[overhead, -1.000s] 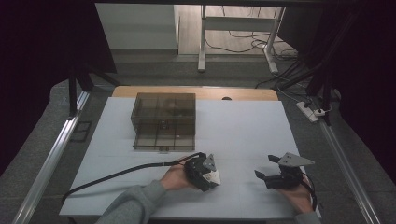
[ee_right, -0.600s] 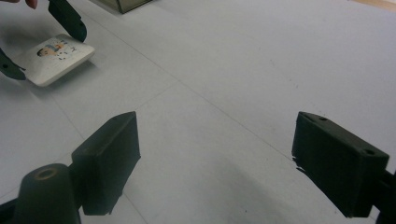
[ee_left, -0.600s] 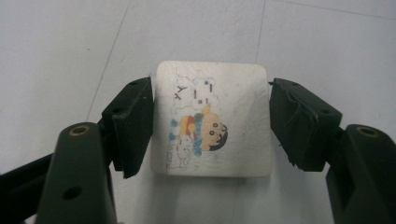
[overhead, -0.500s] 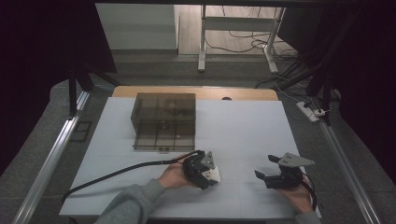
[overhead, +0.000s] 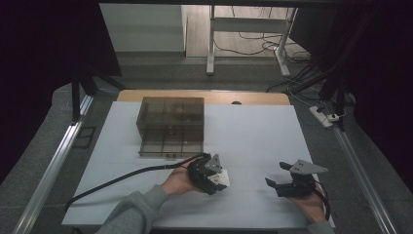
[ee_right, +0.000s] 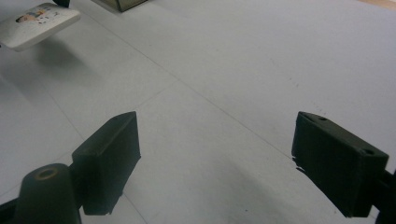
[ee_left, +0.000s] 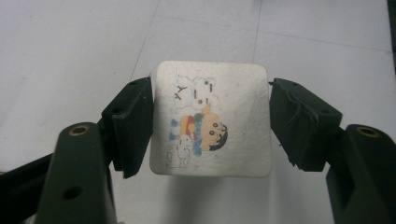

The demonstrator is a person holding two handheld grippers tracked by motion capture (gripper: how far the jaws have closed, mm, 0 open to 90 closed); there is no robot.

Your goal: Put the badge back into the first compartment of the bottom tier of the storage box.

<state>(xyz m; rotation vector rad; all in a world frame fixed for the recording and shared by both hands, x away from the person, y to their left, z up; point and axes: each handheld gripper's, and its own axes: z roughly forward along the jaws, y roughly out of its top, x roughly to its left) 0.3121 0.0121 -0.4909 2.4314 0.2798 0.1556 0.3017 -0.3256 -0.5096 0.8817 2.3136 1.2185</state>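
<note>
Left gripper view shows the left gripper (ee_left: pixel 211 126) clamping a white square tile (ee_left: pixel 212 126) with a cartoon print by two opposite edges, lifted just above the white tabletop (ee_left: pixel 70 46). High view puts the tile at six o'clock of the smoky plastic organizer box (overhead: pixel 170 126), with the right gripper (overhead: pixel 278 178) at its three o'clock, jaws spread wide and empty.

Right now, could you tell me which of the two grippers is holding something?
The left gripper: its jaws clamp the edges of a white square tile with a cartoon picture. The right gripper stands open above the bare white table.
</note>
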